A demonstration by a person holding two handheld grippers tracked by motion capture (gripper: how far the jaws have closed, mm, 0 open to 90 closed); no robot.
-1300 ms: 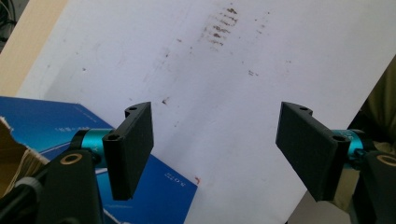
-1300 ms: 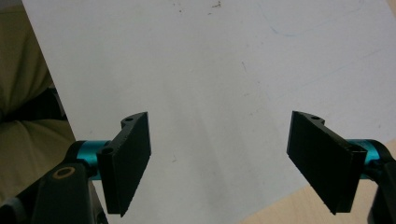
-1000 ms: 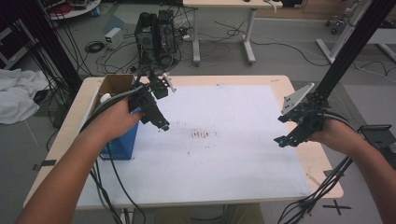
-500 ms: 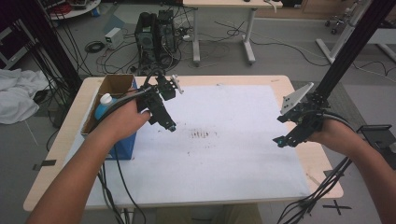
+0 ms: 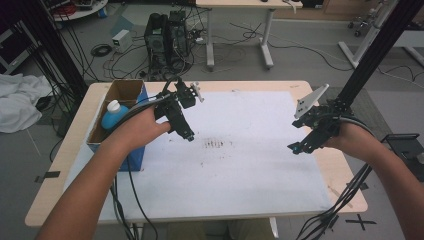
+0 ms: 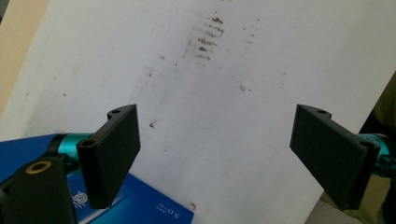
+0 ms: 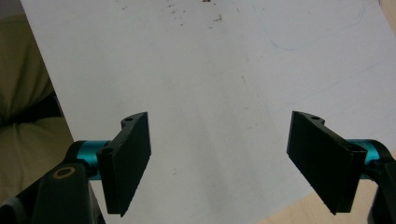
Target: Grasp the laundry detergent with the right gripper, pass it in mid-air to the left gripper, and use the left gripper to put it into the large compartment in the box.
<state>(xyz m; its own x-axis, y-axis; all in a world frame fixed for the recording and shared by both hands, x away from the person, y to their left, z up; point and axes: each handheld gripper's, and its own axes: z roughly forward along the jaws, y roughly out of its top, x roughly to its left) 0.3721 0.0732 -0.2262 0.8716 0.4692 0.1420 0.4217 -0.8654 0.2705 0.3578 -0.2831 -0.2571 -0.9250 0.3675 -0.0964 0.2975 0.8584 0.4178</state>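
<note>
A large white sheet (image 5: 240,150) covers the wooden table (image 5: 65,165), with a patch of brown smears (image 5: 215,144) near its middle. My left gripper (image 5: 187,135) hangs just left of the smears, open, nothing between its jaws. In the left gripper view the left gripper (image 6: 215,158) looks down on the sheet and the smears (image 6: 205,39). My right gripper (image 5: 295,148) hovers over the sheet's right side, open and empty. In the right gripper view the right gripper (image 7: 219,163) faces bare white sheet (image 7: 210,70).
A blue cardboard box (image 5: 117,125) stands at the table's left edge with a blue bottle with a white cap (image 5: 114,114) inside. Its blue corner (image 6: 154,205) shows below the left jaws. Cables trail from both grippers off the table's front edge.
My left gripper has moved right and toward the middle, away from the blue box, uncovering the bottle inside. The right gripper has stayed put.
</note>
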